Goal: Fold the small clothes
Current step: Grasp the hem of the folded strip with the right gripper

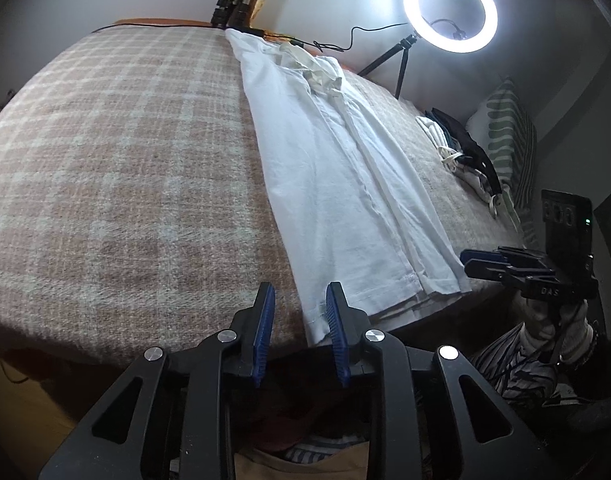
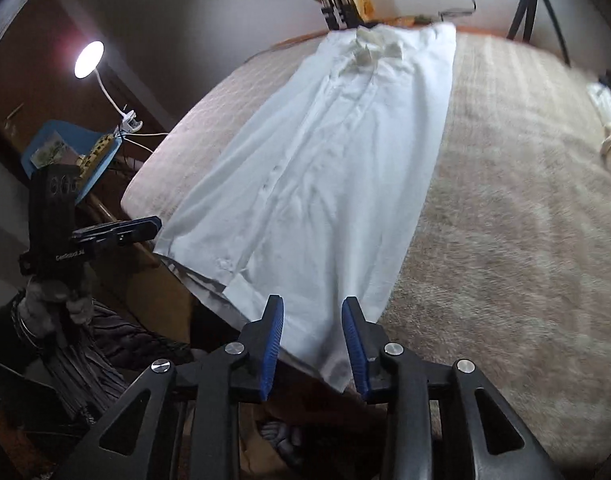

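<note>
A bed [image 1: 117, 152] fills both views, covered by a woolly plaid blanket in faded pink and cream checks, fuzzy in texture. On the far right a lit ring light [image 1: 450, 9] stands on a thin black tripod, and a striped pillow [image 1: 509, 136] leans behind a small heap of dark and pale folded clothes [image 1: 465, 152]. In the right wrist view a clip-on lamp [image 2: 89, 59] glows at the far left beside a blue chair. The white shirt [image 2: 329, 160], thin smooth cotton folded into a long narrow strip, lies flat along the blanket with its crumpled collar at the far end and its hem at the near edge of the bed. The left tongs [image 1: 299, 336] stand apart and hold nothing, hovering at the near left corner of the hem. The right tongs [image 2: 313, 344] are likewise apart and empty, just over the near right corner of the hem
</note>
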The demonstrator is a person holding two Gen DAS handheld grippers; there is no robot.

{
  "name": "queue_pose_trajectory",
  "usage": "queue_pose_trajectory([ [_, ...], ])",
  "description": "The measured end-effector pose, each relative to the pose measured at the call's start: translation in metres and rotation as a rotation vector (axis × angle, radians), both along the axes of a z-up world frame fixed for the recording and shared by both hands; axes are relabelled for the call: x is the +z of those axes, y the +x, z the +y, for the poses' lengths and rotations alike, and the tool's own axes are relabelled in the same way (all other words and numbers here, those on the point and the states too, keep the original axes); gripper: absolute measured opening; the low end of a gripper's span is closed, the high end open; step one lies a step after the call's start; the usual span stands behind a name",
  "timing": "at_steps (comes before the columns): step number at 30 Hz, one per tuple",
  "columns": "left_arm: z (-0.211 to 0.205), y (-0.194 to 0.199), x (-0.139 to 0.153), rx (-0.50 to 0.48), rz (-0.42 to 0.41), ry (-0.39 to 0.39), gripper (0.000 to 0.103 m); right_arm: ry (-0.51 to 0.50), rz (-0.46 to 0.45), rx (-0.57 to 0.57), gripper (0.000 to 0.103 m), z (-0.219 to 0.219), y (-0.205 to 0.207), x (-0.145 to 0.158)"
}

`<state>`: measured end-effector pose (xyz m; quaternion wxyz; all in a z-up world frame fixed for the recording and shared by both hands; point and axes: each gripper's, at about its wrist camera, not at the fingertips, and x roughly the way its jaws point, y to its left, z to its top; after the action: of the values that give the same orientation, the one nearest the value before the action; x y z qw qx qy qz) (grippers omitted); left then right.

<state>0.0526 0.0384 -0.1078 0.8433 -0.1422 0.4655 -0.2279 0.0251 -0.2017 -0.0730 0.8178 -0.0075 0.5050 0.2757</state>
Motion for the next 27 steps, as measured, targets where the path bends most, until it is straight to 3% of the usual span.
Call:
queue_pose_trajectory([
  [5,-0.008,-0.001,0.001,-0.027,-0.011,0.015,0.025,-0.019,-0.048,0.144,0.035,0.043,-0.010,-0.003],
  [8,-0.007,-0.003,0.000,-0.023,-0.009,0.021,0.025,-0.048,-0.032,0.154,0.035,0.059,-0.004,-0.018],
  [10,-0.005,-0.003,-0.002,-0.013,-0.002,0.020,0.025,0.036,0.045,0.159,0.036,0.061,0.001,-0.027],
  [13,-0.002,-0.003,-0.004,-0.001,0.022,0.010,0.038,0.139,0.087,0.185,0.035,0.053,-0.001,-0.020],
  [17,-0.002,-0.002,-0.008,-0.015,0.048,-0.020,0.038,0.115,0.034,0.065,0.035,0.012,-0.004,-0.002],
  [21,-0.004,0.002,-0.011,-0.023,0.074,-0.056,0.038,0.057,0.072,-0.118,0.036,-0.035,0.005,-0.006],
  [24,-0.007,0.004,-0.012,-0.039,0.084,-0.081,0.034,0.121,0.168,-0.194,0.035,-0.061,0.013,-0.019],
  [26,-0.009,0.005,-0.015,-0.055,0.093,-0.088,0.011,0.180,0.217,-0.207,0.035,-0.067,0.016,-0.027],
  [27,-0.011,0.005,-0.016,-0.060,0.094,-0.079,0.007,0.191,0.213,-0.201,0.035,-0.065,0.016,-0.027],
])
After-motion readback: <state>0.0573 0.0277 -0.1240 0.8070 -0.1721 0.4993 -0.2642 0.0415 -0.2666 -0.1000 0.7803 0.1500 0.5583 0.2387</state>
